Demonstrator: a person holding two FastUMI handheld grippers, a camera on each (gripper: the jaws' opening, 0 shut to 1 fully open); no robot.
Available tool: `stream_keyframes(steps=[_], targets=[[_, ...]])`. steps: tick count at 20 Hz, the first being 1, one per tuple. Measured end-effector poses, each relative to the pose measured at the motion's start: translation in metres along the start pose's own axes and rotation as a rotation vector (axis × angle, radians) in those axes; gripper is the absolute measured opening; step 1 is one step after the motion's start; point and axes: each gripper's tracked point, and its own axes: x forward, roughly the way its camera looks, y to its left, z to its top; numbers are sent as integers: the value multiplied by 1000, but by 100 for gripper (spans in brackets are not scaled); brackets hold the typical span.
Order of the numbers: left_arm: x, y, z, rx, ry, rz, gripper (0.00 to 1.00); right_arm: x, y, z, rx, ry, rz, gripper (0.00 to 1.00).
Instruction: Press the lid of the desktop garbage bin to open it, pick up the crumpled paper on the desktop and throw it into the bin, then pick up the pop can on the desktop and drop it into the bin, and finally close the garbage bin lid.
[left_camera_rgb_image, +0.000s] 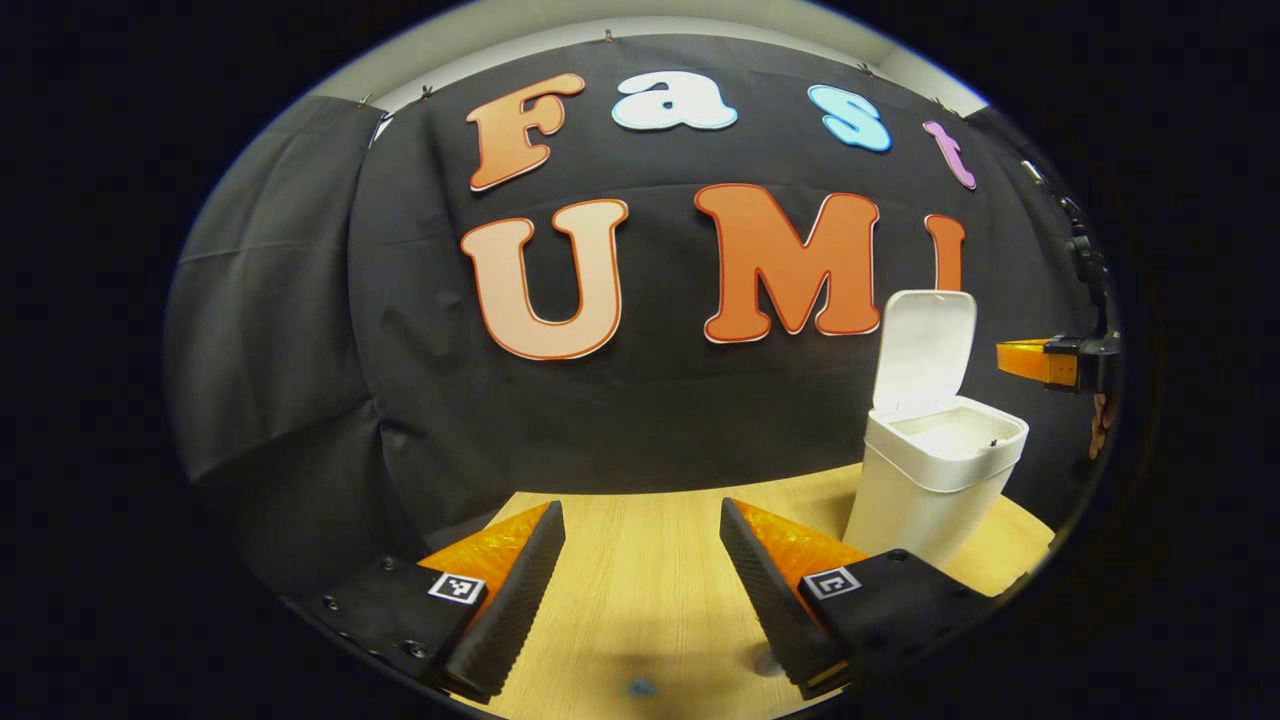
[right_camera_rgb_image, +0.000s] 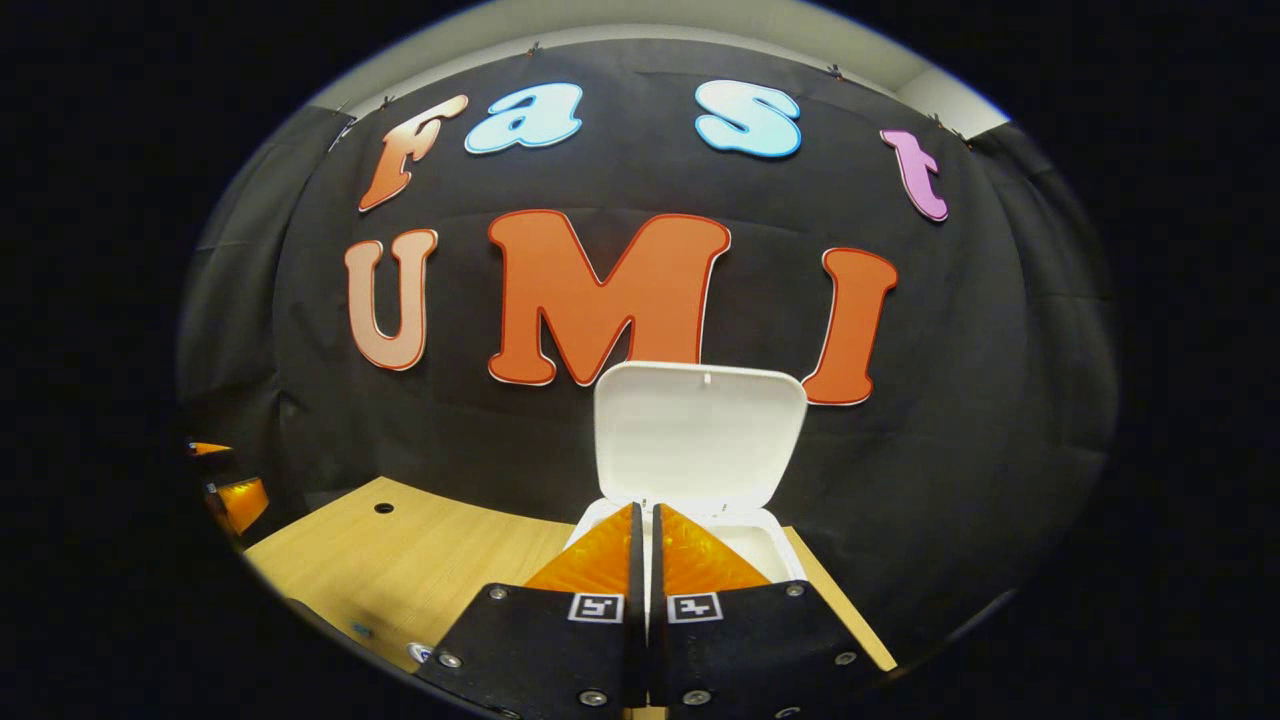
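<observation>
Your left gripper (left_camera_rgb_image: 640, 545) fingers spread over the table (left_camera_rgb_image: 650, 590), right gripper (right_camera_rgb_image: 646, 525) fingers pressed together above the bin (left_camera_rgb_image: 935, 480), lid (right_camera_rgb_image: 700, 435) up

A staged recording booth, not a lived-in room: black cloth (right_camera_rgb_image: 1000, 420) hangs pinned as the far wall, behind a bare light-wood counter (right_camera_rgb_image: 430, 560) with a white bin (left_camera_rgb_image: 935, 480) on it.
</observation>
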Motion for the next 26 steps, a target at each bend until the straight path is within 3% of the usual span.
stream_keyframes(steps=[6, 8, 11, 13, 21, 26], targets=[[0, 31, -17, -25, 33, -5, 99, -23, 37, -13, 5, 20, 42, 4], [1, 37, -26, -22, 45, -10, 100, -30, 55, -17, -6, 17, 75, 16], [1, 41, -38, -12, 67, -33, 100, -41, 79, -26, -16, 30, 105, 52], [2, 43, -46, -4, 87, -51, 100, -45, 88, -42, -30, 66, 100, 63], [1, 38, -83, 9, 180, -135, 100, -62, 132, -88, -16, 168, 155, 89], [-3, 32, -113, 14, 268, -178, 100, -68, 147, -120, -13, 235, 181, 93]])
